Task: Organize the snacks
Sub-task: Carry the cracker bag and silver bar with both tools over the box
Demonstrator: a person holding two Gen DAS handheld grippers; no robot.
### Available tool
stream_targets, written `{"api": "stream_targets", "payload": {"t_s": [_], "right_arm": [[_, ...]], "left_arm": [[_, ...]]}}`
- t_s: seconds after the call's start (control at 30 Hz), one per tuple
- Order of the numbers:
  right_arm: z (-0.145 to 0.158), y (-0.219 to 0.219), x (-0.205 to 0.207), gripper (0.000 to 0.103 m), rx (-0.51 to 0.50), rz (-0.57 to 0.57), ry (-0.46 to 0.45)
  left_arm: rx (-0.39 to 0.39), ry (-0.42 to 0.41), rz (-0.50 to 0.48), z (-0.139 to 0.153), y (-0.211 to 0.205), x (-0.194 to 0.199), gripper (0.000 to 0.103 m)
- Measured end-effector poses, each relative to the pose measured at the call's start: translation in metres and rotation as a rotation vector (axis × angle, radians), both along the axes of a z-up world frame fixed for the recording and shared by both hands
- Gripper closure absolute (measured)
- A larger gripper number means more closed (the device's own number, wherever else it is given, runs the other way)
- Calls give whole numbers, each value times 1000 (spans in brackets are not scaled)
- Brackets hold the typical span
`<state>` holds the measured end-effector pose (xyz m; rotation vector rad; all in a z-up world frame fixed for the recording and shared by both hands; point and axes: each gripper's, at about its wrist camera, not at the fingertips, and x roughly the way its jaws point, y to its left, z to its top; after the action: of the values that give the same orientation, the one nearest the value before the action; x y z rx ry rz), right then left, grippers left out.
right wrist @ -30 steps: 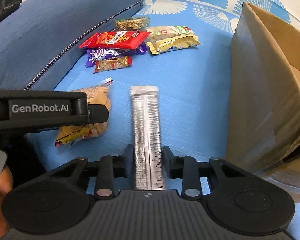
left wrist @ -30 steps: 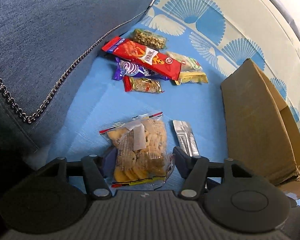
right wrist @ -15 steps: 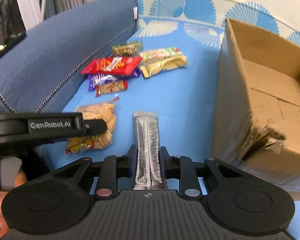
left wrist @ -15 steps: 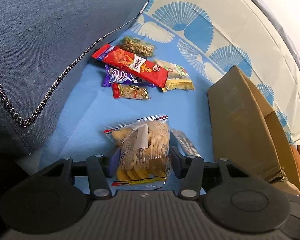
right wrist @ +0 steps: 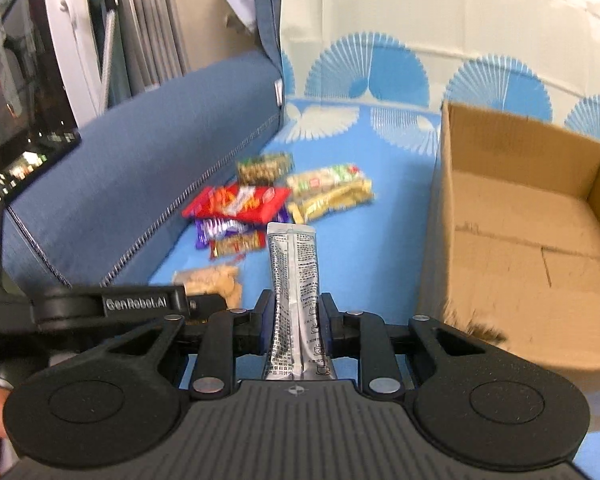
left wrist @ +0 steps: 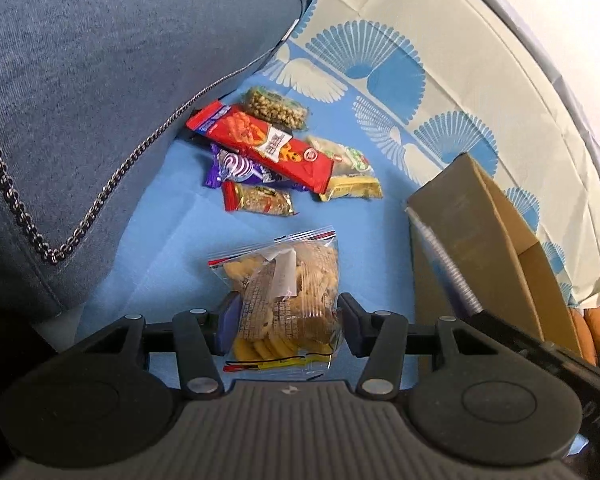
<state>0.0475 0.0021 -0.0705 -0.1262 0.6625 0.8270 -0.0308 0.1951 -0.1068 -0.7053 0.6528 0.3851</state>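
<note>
My left gripper (left wrist: pixel 282 322) is shut on a clear zip bag of biscuits (left wrist: pixel 286 288) and holds it above the blue sofa cover. My right gripper (right wrist: pixel 294 320) is shut on a silver stick sachet (right wrist: pixel 296 280), lifted and pointing forward; the sachet also shows in the left wrist view (left wrist: pixel 444 260). The open cardboard box (right wrist: pixel 520 240) stands just right of the right gripper and looks empty inside. A pile of snacks lies farther back: a red packet (left wrist: pixel 264 142), a purple packet (left wrist: pixel 236 168), a nut bar (left wrist: pixel 260 198) and yellow-green packets (left wrist: pixel 348 172).
A blue sofa cushion with a chain trim (left wrist: pixel 80 100) rises on the left. The patterned backrest cover (right wrist: pixel 420 40) stands behind the box. The left gripper's body (right wrist: pixel 100 304) crosses the right wrist view at the lower left.
Both grippers have risen from the cover with their loads: the biscuit bag in the left, the silver sachet in the right. The right gripper now sits higher, near the box.
</note>
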Motion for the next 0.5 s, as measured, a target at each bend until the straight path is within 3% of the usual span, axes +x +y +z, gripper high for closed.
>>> {"api": "stream_targets", "payload": {"t_s": [0.3, 0.5], "right_arm": [[38, -23, 2, 79, 123, -6, -90], [55, -52, 25, 78, 197, -78, -118]], "left_arm": [[50, -33, -37, 18, -4, 4, 46], [64, -55, -66, 41, -13, 16, 46]]}}
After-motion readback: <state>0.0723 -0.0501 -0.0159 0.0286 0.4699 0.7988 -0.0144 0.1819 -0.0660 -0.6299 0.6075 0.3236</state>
